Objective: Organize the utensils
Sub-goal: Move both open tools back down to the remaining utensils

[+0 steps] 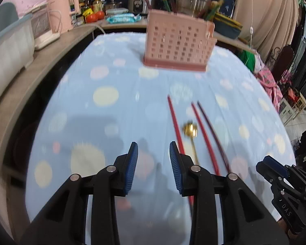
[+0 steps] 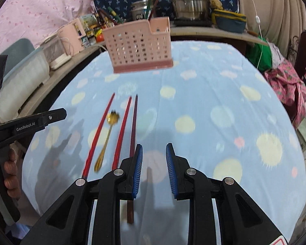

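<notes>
A pink perforated utensil basket stands upright at the far side of the blue dotted tablecloth. Two red chopsticks, a dark brown chopstick and a small gold spoon lie side by side on the cloth. My left gripper is open and empty, just left of them. My right gripper is open and empty, just right of them. Each gripper shows at the edge of the other's view.
A wooden counter runs along the left and back with a pink kettle, tomatoes, steel pots and a lunch bag. Clothes and a chair stand at the right.
</notes>
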`<state>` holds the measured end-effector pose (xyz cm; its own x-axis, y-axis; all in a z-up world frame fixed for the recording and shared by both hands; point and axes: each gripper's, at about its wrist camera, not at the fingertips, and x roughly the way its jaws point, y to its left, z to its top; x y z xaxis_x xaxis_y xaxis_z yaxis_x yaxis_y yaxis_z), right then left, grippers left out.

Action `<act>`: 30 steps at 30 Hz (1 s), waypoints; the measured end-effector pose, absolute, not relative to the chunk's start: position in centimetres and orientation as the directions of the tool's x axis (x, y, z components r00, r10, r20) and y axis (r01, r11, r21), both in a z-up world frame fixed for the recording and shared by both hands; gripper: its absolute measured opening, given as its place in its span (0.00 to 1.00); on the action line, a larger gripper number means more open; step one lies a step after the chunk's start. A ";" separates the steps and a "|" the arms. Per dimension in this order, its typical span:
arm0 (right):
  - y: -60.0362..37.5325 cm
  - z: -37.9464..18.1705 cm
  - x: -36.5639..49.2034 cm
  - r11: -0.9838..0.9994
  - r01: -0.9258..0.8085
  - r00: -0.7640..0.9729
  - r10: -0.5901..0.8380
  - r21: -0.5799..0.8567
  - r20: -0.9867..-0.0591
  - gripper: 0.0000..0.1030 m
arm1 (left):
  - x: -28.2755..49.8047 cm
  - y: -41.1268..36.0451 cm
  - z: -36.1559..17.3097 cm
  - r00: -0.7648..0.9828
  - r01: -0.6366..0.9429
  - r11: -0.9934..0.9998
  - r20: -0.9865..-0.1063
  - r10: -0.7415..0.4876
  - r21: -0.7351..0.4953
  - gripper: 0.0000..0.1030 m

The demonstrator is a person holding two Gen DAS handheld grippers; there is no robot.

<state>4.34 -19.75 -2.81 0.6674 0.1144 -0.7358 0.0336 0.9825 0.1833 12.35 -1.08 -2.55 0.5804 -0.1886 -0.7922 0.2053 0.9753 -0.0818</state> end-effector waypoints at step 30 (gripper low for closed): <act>-16.2 -6.7 0.3 0.981 -0.032 0.583 0.174 0.192 -0.793 0.20 | 6.5 -4.1 -6.4 0.461 0.325 0.940 -0.849 -0.256 -0.107 0.35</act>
